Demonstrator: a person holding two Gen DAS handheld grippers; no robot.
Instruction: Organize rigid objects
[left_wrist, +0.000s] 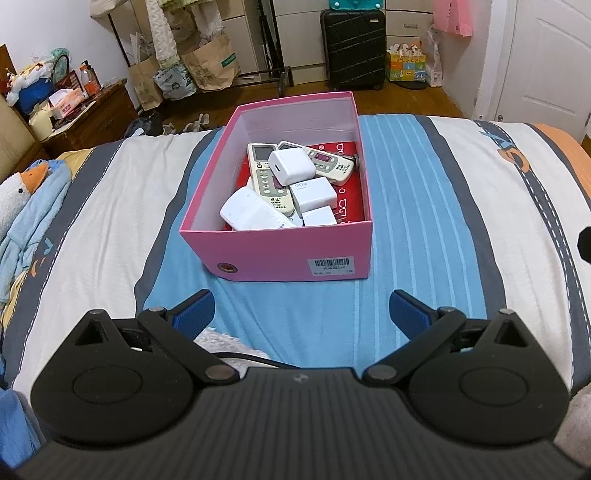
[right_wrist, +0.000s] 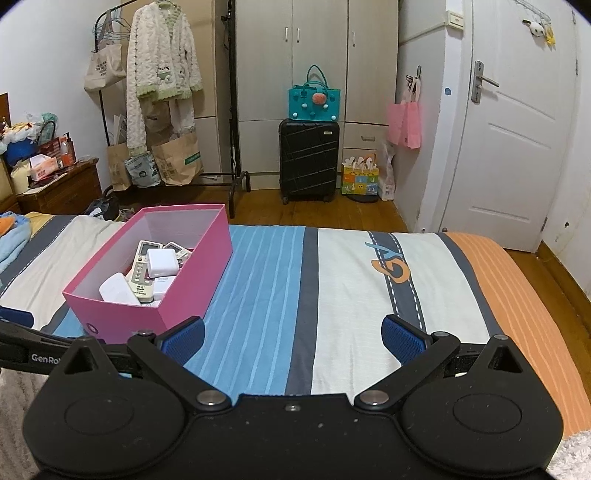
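- On the striped bed (left_wrist: 110, 192), a pink box (left_wrist: 280, 254) sits across the blue band of the cover, and the rigid things lie inside it: two or three remote controls (left_wrist: 271, 184), several white chargers (left_wrist: 291, 166) and a white rounded case (left_wrist: 247, 214), heaped on one another over a red lining.
- Both tools are empty. The left hand-held gripper (left_wrist: 302, 312) hangs just short of the box's near wall with its blue pads (left_wrist: 194, 312) spread wide; the right hand-held gripper (right_wrist: 292, 338) is equally spread, over bare bedding to the right of the box.
- Handling, as a judgement: all of these look like light, stiff plastic with smooth, fairly slippery shells. The chargers are blocky, so pinching across two flat opposite faces should hold. A remote is long and would likely tip unless taken across its narrow width near the middle.
- The box itself looks like thin card; it may slide or flex on the soft mattress if pushed.
- Hard to make out: the near wall hides the bottom of the heap in the left wrist view, and the pile covers whatever lies underneath. A dark part at the far right inside the box cannot be identified.
- Printing on the remotes and the box label is too small to read.
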